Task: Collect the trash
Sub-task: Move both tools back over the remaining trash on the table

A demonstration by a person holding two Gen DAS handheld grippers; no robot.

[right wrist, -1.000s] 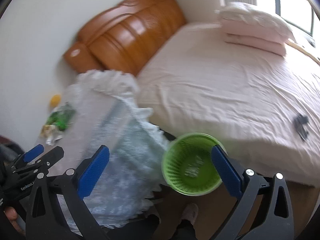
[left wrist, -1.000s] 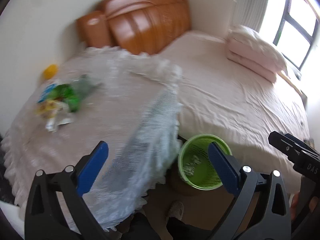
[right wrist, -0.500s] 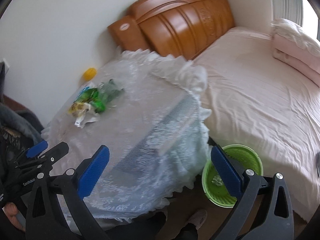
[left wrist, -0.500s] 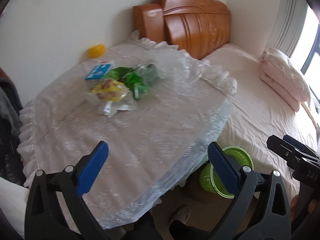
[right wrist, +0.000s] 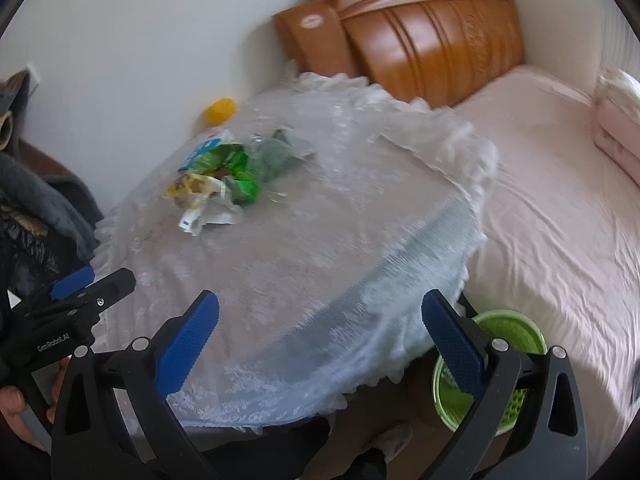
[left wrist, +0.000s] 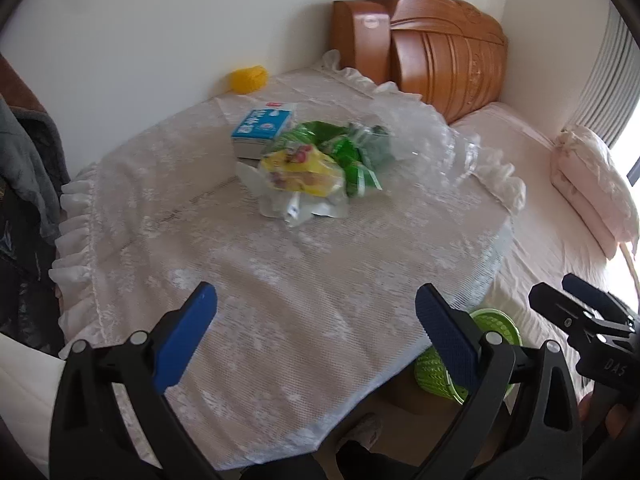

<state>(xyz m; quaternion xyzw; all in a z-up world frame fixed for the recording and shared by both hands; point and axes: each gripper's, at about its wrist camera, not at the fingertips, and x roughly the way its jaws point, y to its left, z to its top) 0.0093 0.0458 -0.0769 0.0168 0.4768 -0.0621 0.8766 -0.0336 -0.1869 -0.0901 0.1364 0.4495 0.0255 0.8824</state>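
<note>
trash pile: wrappers and a carton heaped mid-table
my left hand-held gripper: released, empty
my right hand-held gripper: released, empty
green bin: beside bed

The round green mesh wastebasket was largely hidden behind the lace-covered table's edge and a gripper finger. Print on the blue-and-white carton was too small to read. In the right wrist view, motion blur smeared the crumpled green and yellow wrappers.
</note>
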